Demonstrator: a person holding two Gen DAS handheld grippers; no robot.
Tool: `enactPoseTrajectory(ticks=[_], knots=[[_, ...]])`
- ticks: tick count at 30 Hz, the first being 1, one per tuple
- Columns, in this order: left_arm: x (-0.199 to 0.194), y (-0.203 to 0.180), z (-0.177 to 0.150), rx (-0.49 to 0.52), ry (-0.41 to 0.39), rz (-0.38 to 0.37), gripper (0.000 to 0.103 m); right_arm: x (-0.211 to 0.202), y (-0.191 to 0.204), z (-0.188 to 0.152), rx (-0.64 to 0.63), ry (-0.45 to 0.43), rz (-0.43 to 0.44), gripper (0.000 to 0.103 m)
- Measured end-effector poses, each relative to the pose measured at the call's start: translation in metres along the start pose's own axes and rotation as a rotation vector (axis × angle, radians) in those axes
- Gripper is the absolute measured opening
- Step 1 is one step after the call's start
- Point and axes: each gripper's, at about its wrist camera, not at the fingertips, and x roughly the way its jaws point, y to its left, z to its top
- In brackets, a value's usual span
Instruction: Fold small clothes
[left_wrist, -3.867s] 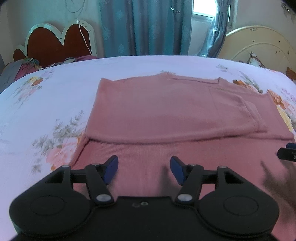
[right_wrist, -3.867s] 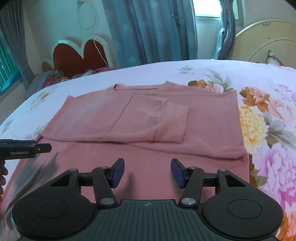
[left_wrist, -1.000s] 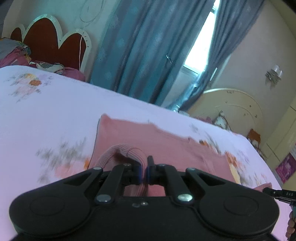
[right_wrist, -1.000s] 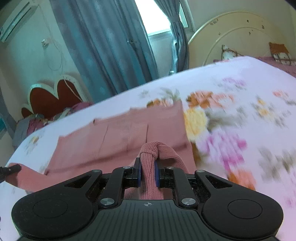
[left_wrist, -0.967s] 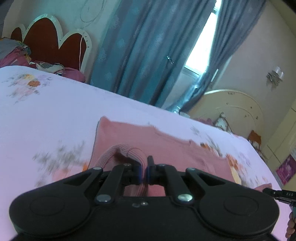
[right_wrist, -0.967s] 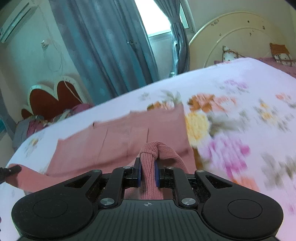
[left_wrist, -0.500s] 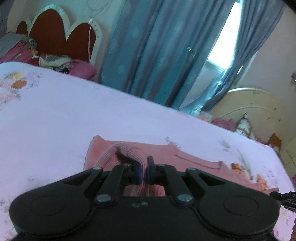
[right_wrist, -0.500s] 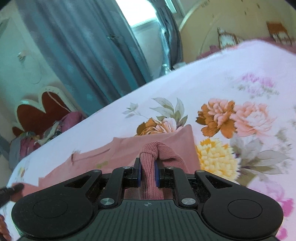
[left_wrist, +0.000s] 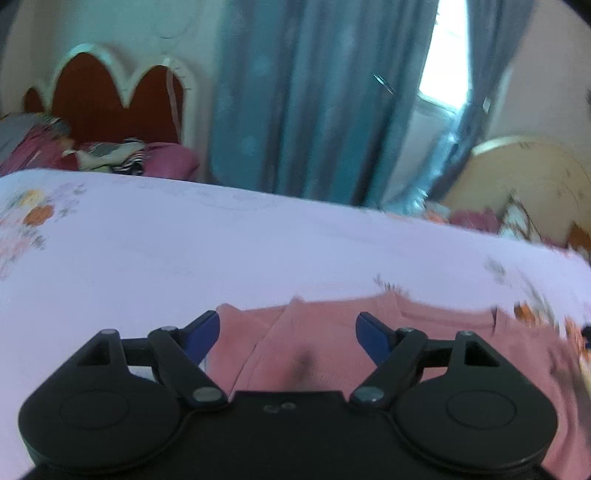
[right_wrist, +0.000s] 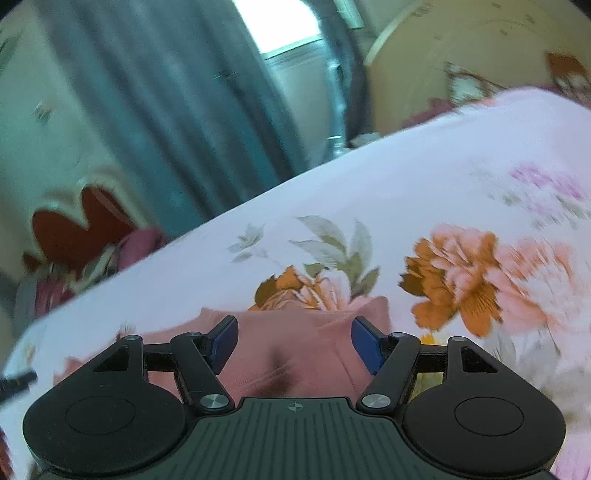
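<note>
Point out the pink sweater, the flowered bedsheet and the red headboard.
pink sweater (left_wrist: 325, 347), left wrist view, on its folded body.
flowered bedsheet (right_wrist: 461, 280), right wrist view, on an orange flower.
red headboard (left_wrist: 110, 103), left wrist view, on its red panel.

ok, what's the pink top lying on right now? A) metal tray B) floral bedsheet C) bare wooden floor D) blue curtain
B: the pink top lies flat on the floral bedsheet, whose orange flowers show right beside it in the right wrist view.

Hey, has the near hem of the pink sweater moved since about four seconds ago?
Yes. The pink sweater's near hem has been carried away from the camera toward the blue curtains and laid over the collar end, and both grippers' fingers are opening off it.
</note>
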Motion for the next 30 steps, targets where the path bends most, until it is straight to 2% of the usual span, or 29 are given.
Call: enactPoseTrajectory(ticks=[7,13,15,16,18,20,21,22,23,26,30], knots=[[0.038,-0.013,-0.009,0.108,0.06,-0.004,0.07,0.025,0.007,-0.01,-0.126,0.034,-0.001,0.067],[0.069,-0.011,-0.011,0.161,0.123,0.001,0.055,0.039,0.013,-0.013,-0.26,0.054,-0.003,0.066],[0.07,-0.009,-0.013,0.156,0.132,-0.016,0.045,0.046,0.016,-0.015,-0.299,0.072,0.001,0.051],[0.069,-0.01,-0.013,0.162,0.133,-0.021,0.04,0.05,0.017,-0.017,-0.319,0.084,-0.004,0.038],[0.066,-0.012,-0.014,0.19,0.133,-0.035,0.023,0.056,0.02,-0.02,-0.362,0.092,-0.018,0.036],[0.065,-0.013,-0.013,0.21,0.131,-0.047,0.015,0.061,0.019,-0.022,-0.371,0.097,-0.015,0.035],[0.063,-0.013,-0.013,0.213,0.125,-0.051,0.011,0.062,0.018,-0.022,-0.375,0.099,-0.014,0.032],[0.061,-0.013,-0.013,0.214,0.114,-0.054,0.01,0.061,0.018,-0.022,-0.371,0.1,-0.004,0.013],[0.058,-0.013,-0.012,0.209,0.096,-0.055,0.009,0.058,0.019,-0.021,-0.364,0.096,0.002,0.01],[0.044,-0.013,-0.01,0.192,0.011,-0.039,0.008,0.046,0.022,-0.018,-0.365,0.04,-0.002,0.009],[0.025,-0.009,0.001,0.148,-0.106,-0.005,0.008,0.021,0.022,-0.008,-0.324,-0.099,-0.012,0.008]])
